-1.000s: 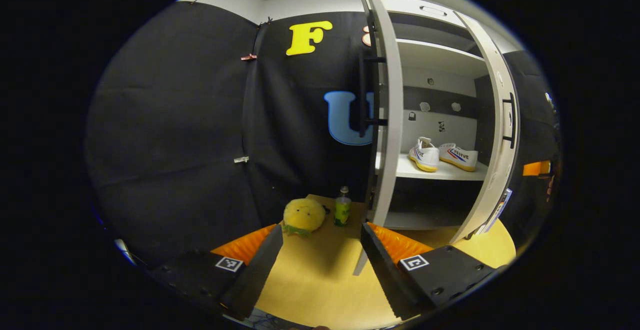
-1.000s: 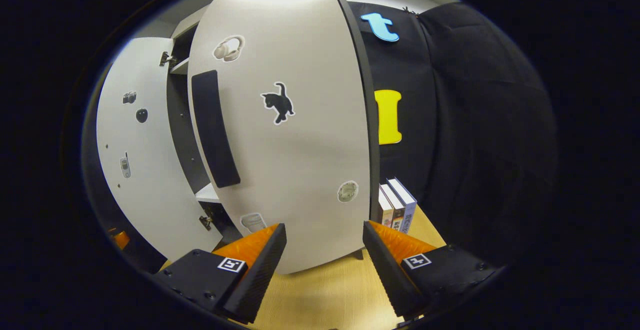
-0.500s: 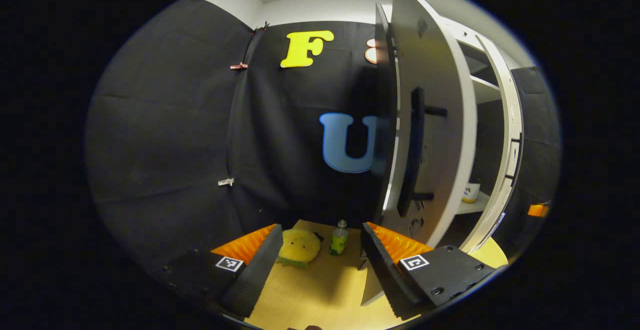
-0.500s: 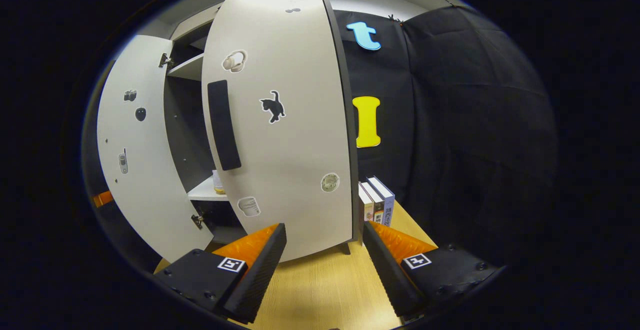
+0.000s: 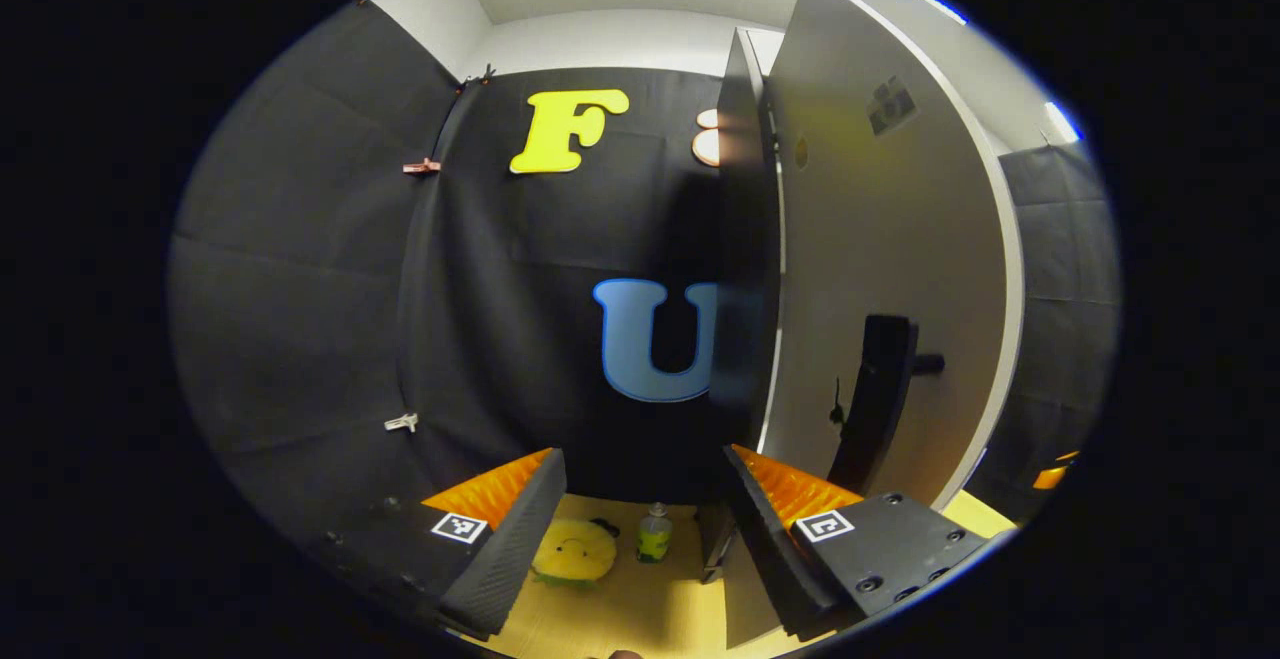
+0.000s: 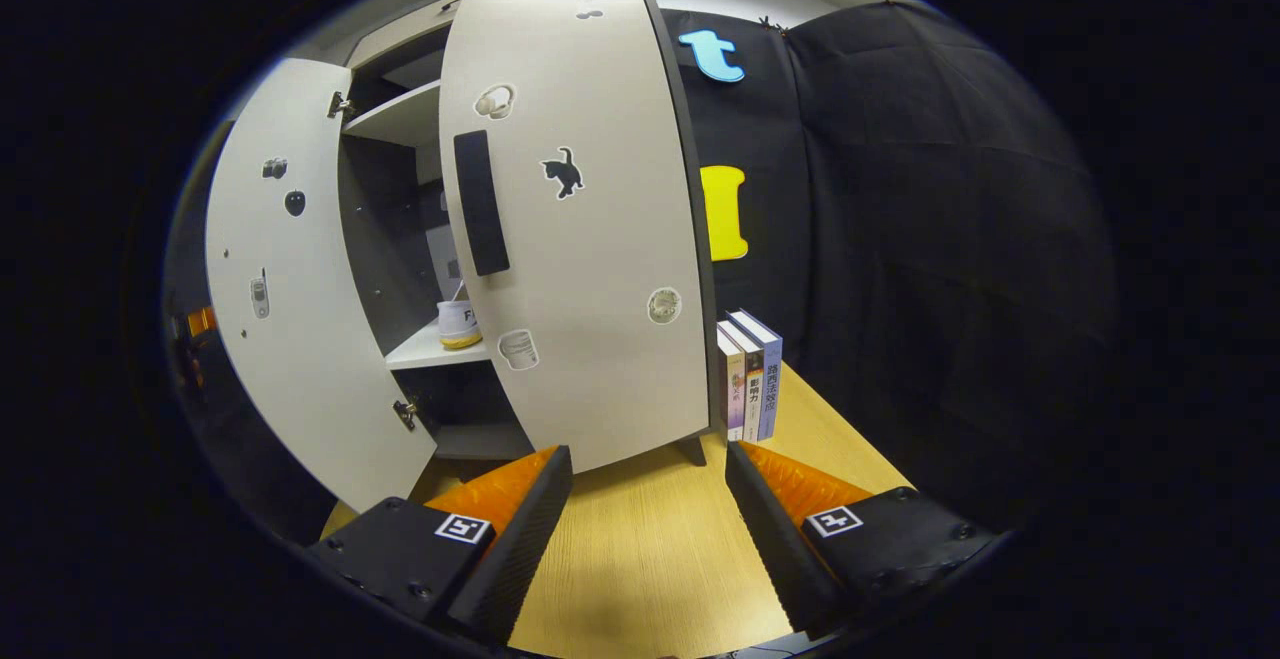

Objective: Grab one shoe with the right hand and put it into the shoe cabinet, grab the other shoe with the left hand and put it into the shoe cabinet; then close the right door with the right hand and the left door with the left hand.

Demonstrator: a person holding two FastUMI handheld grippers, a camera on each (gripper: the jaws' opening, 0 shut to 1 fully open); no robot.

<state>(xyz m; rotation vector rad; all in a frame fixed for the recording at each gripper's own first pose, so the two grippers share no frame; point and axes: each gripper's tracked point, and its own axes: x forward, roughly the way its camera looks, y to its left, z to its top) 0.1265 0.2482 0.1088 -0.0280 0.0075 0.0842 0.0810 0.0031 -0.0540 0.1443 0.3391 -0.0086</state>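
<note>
The left gripper (image 5: 645, 519) hangs level, fingers apart, empty, facing the left door (image 5: 880, 269). The right gripper (image 6: 650, 519), likewise spread and empty, points at the right door (image 6: 590, 239); a shoe (image 6: 459, 324) sits on the cabinet shelf (image 6: 425, 351) above the worktop (image 6: 640, 539).

Two cabinet doors are showing in the right gripper view: the left door (image 6: 290, 289) standing ahead to the left of the fingers, the right door (image 6: 590, 229) standing straight ahead. One dark handle (image 6: 481, 203) is sitting on the right door. One shoe (image 6: 459, 324) is peeking out between the doors. Three books (image 6: 751, 375) are standing upright, ahead and just right.

In the left gripper view, one plush toy (image 5: 573, 552) and one bottle (image 5: 653, 533) are sitting low between the fingers. One door handle (image 5: 875, 399) is showing ahead to the right.
</note>
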